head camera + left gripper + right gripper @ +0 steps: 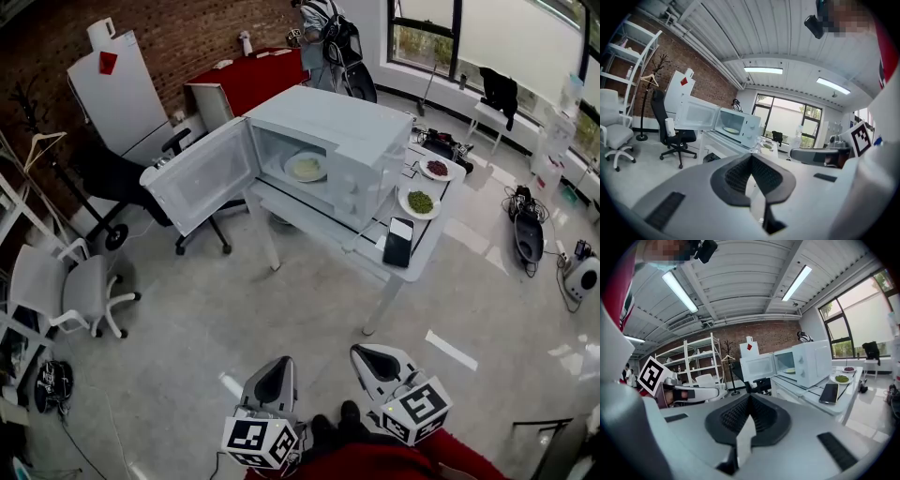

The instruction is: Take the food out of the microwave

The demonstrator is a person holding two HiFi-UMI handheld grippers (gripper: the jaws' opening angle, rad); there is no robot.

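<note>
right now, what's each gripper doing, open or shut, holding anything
Left gripper: closed, jaws together, holding nothing.
Right gripper: closed, jaws together, holding nothing.

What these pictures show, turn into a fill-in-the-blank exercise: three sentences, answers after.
The door of the microwave stands ____.
The plate of pale food sits ____ the microwave.
The left tool and the right tool both have their jaws ____, holding nothing.
Missing words: open; inside; shut.
</note>
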